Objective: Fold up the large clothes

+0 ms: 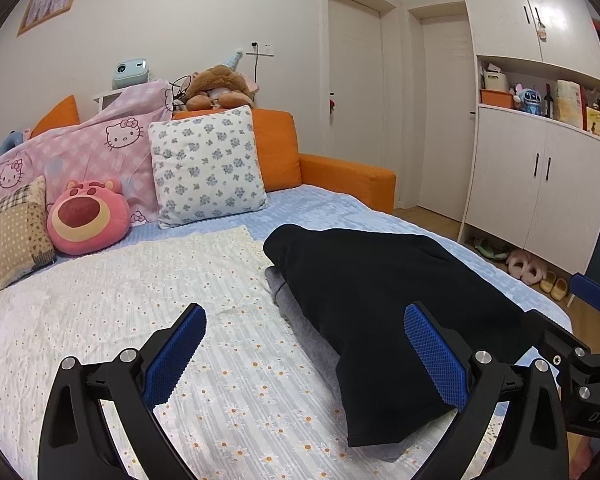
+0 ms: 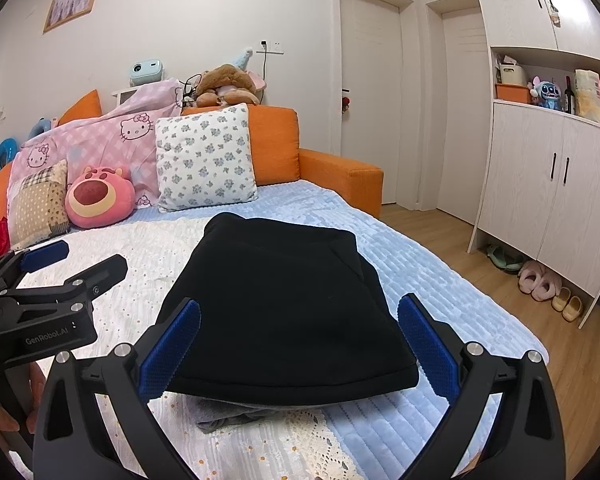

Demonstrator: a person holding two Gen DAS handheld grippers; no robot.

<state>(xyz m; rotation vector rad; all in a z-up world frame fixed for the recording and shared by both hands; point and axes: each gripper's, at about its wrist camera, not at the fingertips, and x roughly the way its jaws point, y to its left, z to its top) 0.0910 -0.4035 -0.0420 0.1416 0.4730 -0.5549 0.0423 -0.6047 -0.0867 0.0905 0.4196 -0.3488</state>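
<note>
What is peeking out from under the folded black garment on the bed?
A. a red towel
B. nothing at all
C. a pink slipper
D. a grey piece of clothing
D: grey fabric shows beneath the near edge of the black garment.

Left gripper point(image 1: 304, 344) jaws spread wide, empty. Right gripper point(image 2: 300, 340) likewise wide apart, empty, just beside left.

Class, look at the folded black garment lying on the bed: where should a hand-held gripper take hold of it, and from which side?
Grip the black garment at its thick folded near edge, coming in low from the foot of the bed. That edge lifts slightly off the white daisy-print cover, leaving room for a finger beneath.
</note>
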